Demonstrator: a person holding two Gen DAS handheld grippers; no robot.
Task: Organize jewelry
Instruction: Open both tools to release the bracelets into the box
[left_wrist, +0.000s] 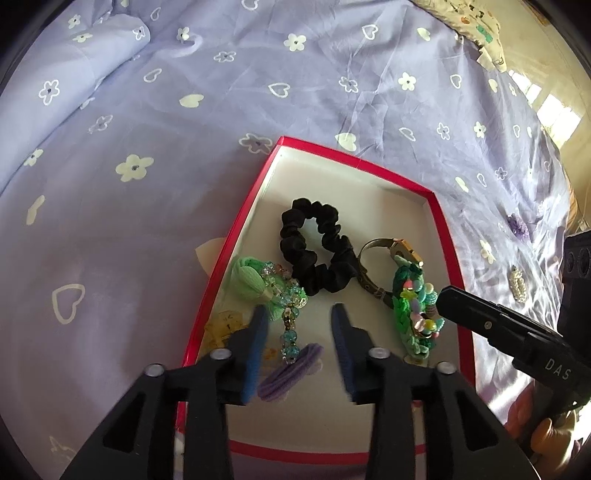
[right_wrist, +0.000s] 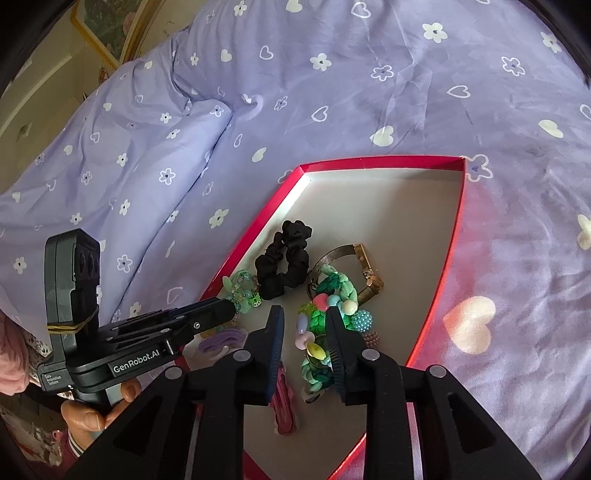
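Note:
A red-rimmed box with a white floor lies on the bed; it also shows in the right wrist view. Inside lie a black scrunchie, a gold watch, a green braided beaded bracelet, a green tassel with glass beads, a purple hair tie and a pink hair clip. My left gripper is open and empty above the box floor. My right gripper is open over the beaded bracelet.
The purple bedsheet with flowers and hearts surrounds the box. A folded duvet lies at the left. A yellow clip lies by the box's left wall. A purple flower piece and a sparkly clip lie on the sheet at the right.

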